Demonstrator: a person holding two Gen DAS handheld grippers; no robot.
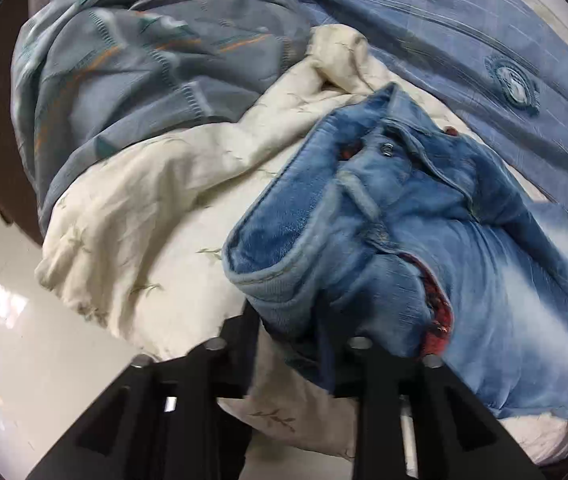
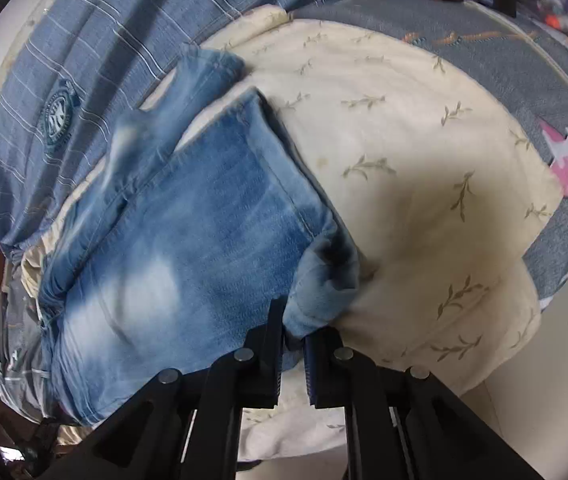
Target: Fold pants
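The pants are faded blue jeans with a fleece lining. In the left wrist view their waist end (image 1: 388, 216) lies on a cream quilt, button and fly showing. My left gripper (image 1: 296, 344) is shut on the waistband's ribbed edge at the bottom centre. In the right wrist view the leg ends (image 2: 212, 208) lie across the quilt, one hem further back. My right gripper (image 2: 294, 332) is shut on a hem corner of the jeans at the bottom centre.
A cream quilt (image 1: 156, 200) with a leaf print covers the bed and shows in the right wrist view (image 2: 424, 184). A blue striped cloth (image 1: 464, 40) and a grey-blue patterned blanket (image 1: 144, 68) lie behind. The white floor (image 1: 12, 320) is at the left.
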